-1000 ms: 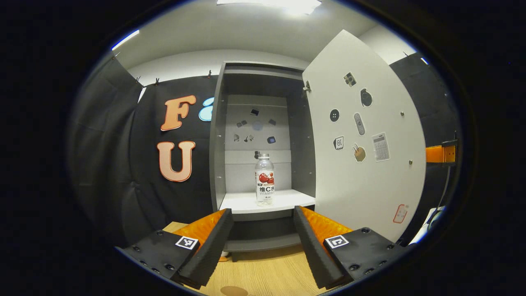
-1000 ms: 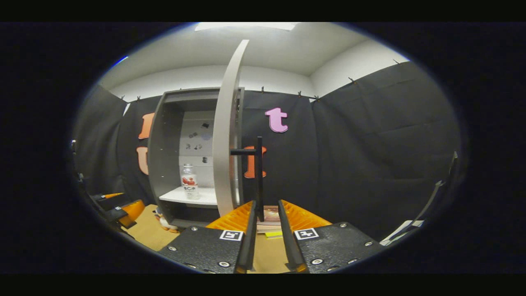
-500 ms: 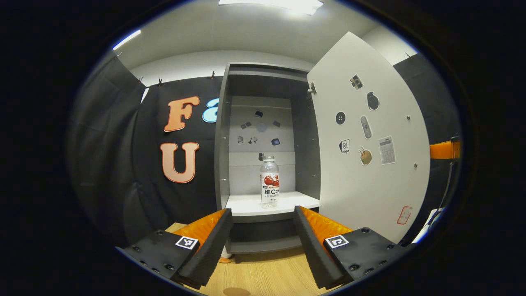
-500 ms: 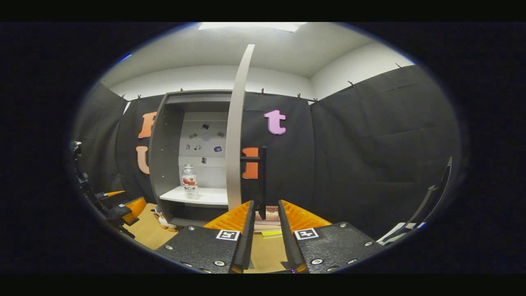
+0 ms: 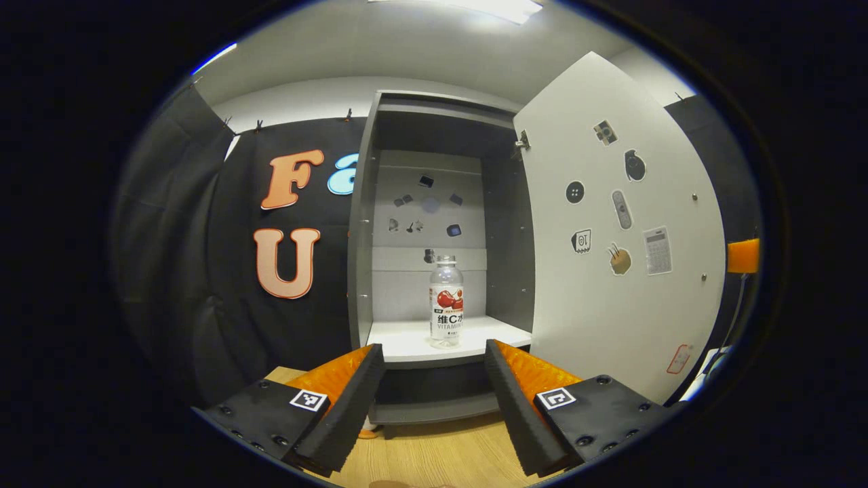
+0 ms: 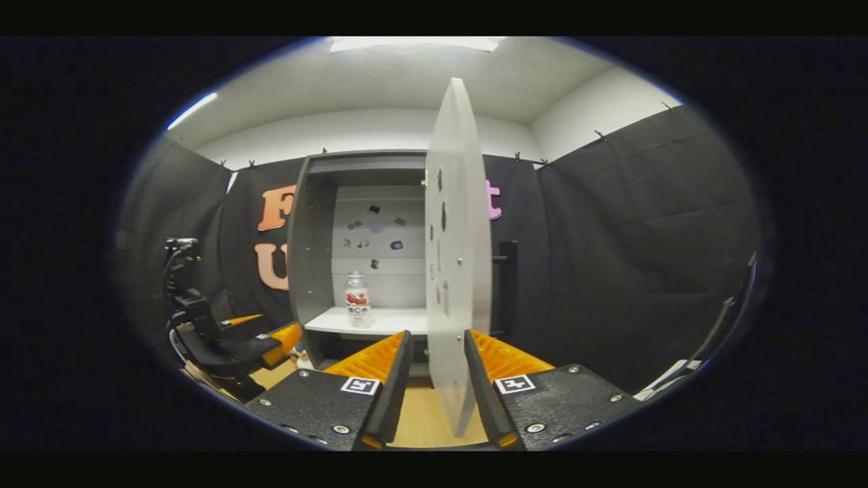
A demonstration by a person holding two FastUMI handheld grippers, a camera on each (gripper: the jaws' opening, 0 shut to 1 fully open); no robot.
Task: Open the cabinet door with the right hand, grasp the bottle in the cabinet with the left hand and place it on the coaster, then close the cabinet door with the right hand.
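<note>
A clear bottle (image 5: 446, 301) with a red-and-white label stands upright on the white shelf (image 5: 407, 342) of the grey cabinet (image 5: 363, 224). The white door (image 5: 610, 257) is swung wide open to the right. My left gripper (image 5: 432, 347) is open, low in front of the shelf and well short of the bottle. In the right gripper view the bottle (image 6: 357, 306) sits left of the door (image 6: 458, 271), which I see nearly edge-on. My right gripper (image 6: 435, 335) is open with the door's lower edge between its fingers. The black handle (image 6: 508, 285) is off to the right. A brown coaster sliver (image 5: 407, 484) shows at the table's near edge.
The wooden table (image 5: 434, 447) runs under the cabinet. A small orange object (image 5: 369, 432) lies by the cabinet's foot. In the right gripper view the other gripper (image 6: 261, 335) and its holder (image 6: 196, 318) hover at the left, before the cabinet.
My right gripper has come off the handle, which now lies to its right, and the door's edge sits between its fingers. The door has swung wider. The left gripper has edged closer to the shelf.
</note>
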